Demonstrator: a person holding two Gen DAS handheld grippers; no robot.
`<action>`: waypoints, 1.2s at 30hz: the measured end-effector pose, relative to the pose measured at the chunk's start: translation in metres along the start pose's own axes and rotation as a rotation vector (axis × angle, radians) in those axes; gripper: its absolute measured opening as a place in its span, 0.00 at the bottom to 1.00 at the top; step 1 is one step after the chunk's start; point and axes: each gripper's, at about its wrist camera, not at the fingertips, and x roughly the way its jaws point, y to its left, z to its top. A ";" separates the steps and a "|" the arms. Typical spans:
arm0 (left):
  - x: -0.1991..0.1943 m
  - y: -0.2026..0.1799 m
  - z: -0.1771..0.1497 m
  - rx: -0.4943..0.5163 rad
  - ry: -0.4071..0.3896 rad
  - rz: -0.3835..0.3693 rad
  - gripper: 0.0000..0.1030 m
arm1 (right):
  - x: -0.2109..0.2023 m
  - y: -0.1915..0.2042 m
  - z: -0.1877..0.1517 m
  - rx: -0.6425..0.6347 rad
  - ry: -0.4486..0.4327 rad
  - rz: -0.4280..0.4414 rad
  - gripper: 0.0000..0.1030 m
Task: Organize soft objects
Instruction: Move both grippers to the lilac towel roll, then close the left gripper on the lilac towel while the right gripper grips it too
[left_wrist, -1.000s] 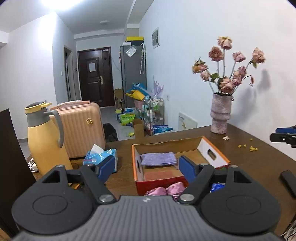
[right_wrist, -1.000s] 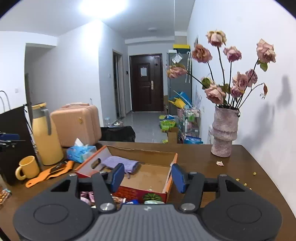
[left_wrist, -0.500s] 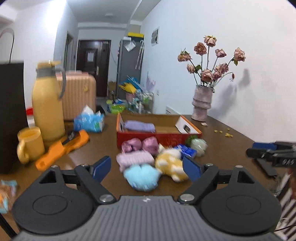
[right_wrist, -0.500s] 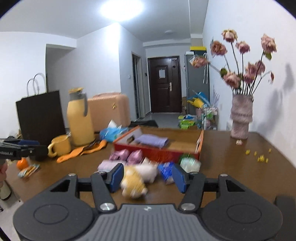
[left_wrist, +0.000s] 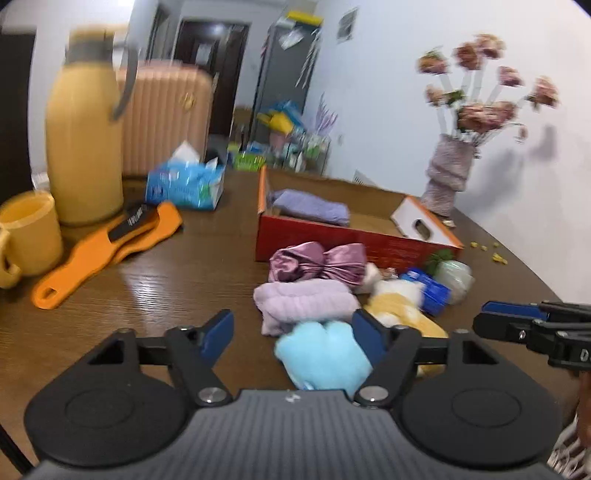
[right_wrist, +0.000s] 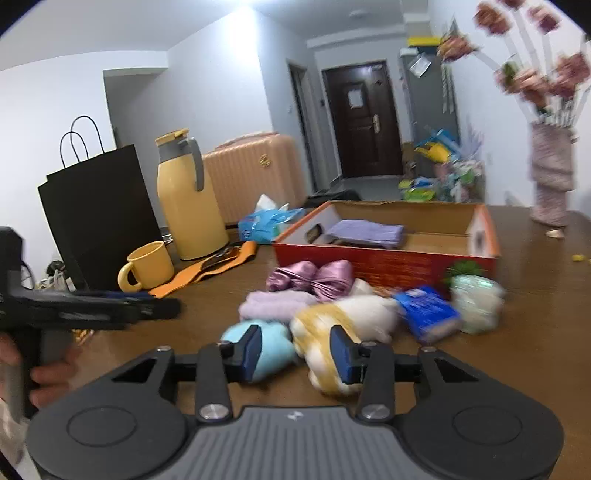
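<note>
White walls (right_wrist: 229, 85), bright ceiling light (right_wrist: 240, 22) — dark brown door (right_wrist: 364, 118) at the far end of a hallway, grey cabinet (right_wrist: 428, 110) beside it. Grey tiled floor (right_wrist: 369, 184). Brown wood table (left_wrist: 166, 273) up front — glossy, reflecting light.

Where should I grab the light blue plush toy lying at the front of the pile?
Pinch the light blue plush toy across its rounded body, coming from the near side. The left gripper, jaws just closing, already straddles it; the lilac towel crowds the far side.
</note>
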 end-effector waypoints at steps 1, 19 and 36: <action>0.014 0.008 0.006 -0.027 0.022 -0.009 0.63 | 0.014 0.000 0.007 0.010 0.009 0.015 0.38; 0.103 0.048 0.021 -0.198 0.161 -0.192 0.17 | 0.211 -0.036 0.056 0.142 0.373 0.067 0.15; -0.010 -0.054 -0.065 -0.156 0.244 -0.274 0.17 | 0.017 -0.033 -0.027 0.181 0.252 0.087 0.18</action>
